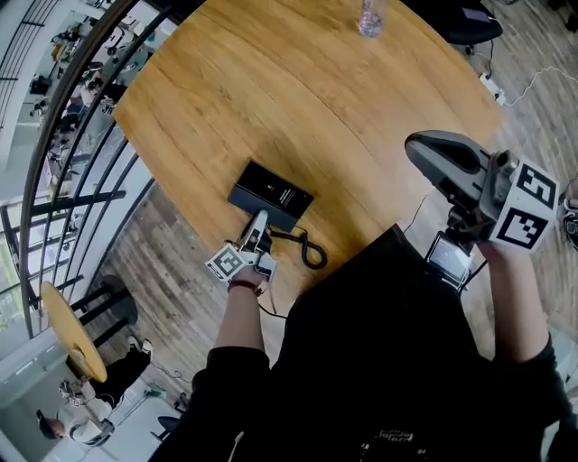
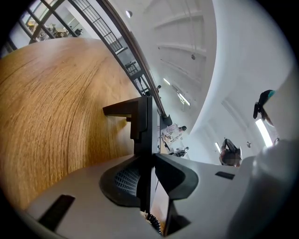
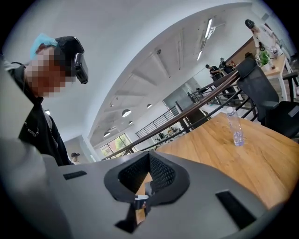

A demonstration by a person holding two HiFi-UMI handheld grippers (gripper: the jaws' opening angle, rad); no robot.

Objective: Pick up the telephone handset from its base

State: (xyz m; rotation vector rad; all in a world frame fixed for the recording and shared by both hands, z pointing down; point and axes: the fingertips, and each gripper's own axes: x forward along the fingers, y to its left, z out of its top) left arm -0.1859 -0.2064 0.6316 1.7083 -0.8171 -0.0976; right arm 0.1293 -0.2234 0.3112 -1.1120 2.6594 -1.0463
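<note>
The black telephone base (image 1: 275, 191) lies near the front edge of the round wooden table (image 1: 298, 90). A coiled cord (image 1: 312, 253) trails from it toward me. My left gripper (image 1: 260, 224) reaches in at the base's near side. In the left gripper view its jaws (image 2: 150, 162) press on the thin black handset (image 2: 142, 121), seen edge-on, with cord coils (image 2: 154, 225) below. My right gripper (image 1: 417, 152) hovers over the table's right edge, far from the phone. In the right gripper view its jaws (image 3: 149, 156) meet with nothing between them.
A clear plastic bottle (image 1: 370, 18) (image 3: 237, 130) stands at the table's far side. A curved black railing (image 1: 81, 135) runs along the left. A black chair (image 1: 470, 23) stands beyond the table, and a small round table (image 1: 68, 329) sits on the floor below.
</note>
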